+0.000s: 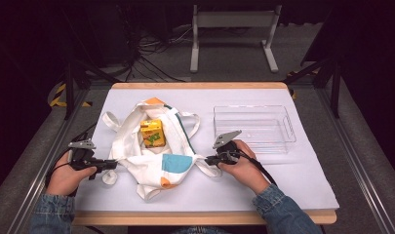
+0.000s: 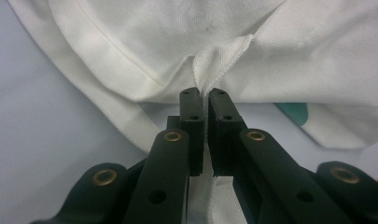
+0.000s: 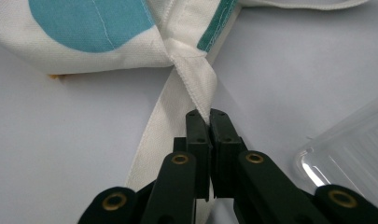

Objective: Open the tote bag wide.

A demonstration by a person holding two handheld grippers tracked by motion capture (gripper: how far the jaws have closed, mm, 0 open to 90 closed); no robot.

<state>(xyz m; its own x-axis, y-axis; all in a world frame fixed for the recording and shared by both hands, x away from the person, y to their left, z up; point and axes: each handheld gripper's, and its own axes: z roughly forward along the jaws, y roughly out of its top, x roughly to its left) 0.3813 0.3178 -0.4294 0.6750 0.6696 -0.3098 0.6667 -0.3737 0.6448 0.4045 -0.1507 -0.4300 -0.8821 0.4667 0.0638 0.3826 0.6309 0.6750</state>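
Left gripper [image 1: 113,165] near front-left of surface [image 1: 292,180], jaws pressed together, pinching a fold of tote bag [image 1: 153,165] fabric. Right gripper [image 1: 208,160] near front-centre, jaws clamped on bag's strap [image 3: 189,88]. Bag lying open mid-left of surface, soft and limp, likely to sag and bunch, so best taken by rim hem or straps. Yellow carton [image 1: 152,133] inside bag mouth, probably light, rigid, crushable if squeezed hard. Clear plastic tray [image 1: 288,127] toward back-right, stiff, slippery-looking
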